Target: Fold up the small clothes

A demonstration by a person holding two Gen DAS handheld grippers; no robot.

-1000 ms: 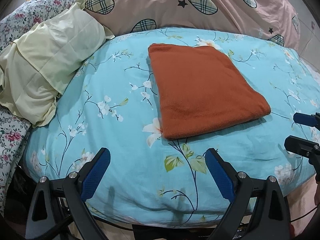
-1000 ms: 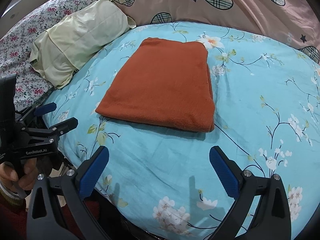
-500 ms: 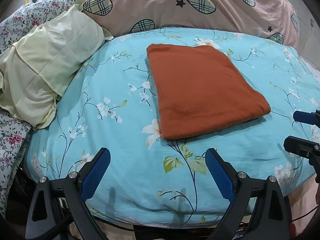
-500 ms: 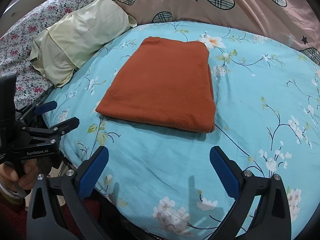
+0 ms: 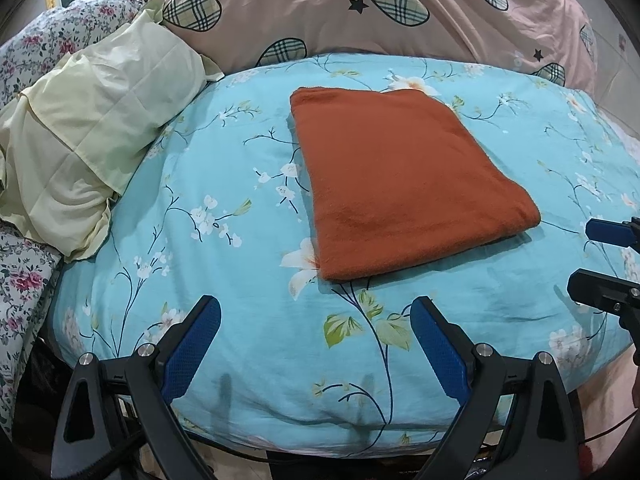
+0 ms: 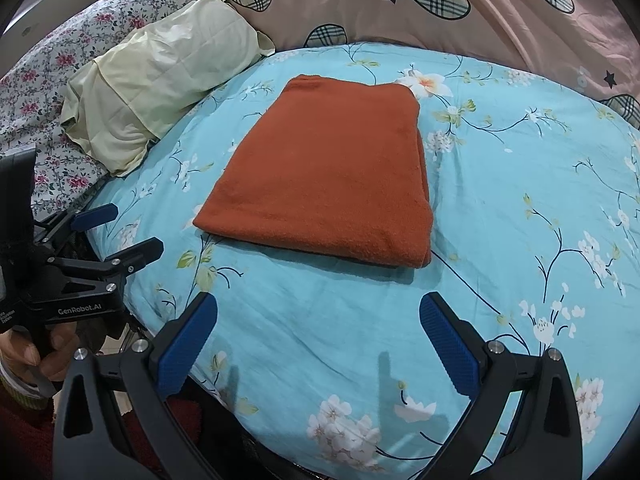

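A rust-orange cloth [image 5: 404,184] lies folded flat into a neat rectangle on the light blue floral bedspread [image 5: 224,264]; it also shows in the right wrist view [image 6: 332,176]. My left gripper [image 5: 316,316] is open and empty, just short of the cloth's near edge. My right gripper [image 6: 318,312] is open and empty, just short of the cloth's near right corner. Each gripper shows in the other's view: the right one at the right edge [image 5: 588,256], the left one at the left edge [image 6: 128,232].
A pale yellow pillow [image 5: 80,148] lies left of the cloth. A pink quilt with plaid hearts [image 5: 400,8] is bunched behind it. A floral sheet [image 6: 48,64] covers the far left. The bed's front edge runs just below both grippers.
Both views have drifted very slightly; the cloth has not moved and both grippers stay open.
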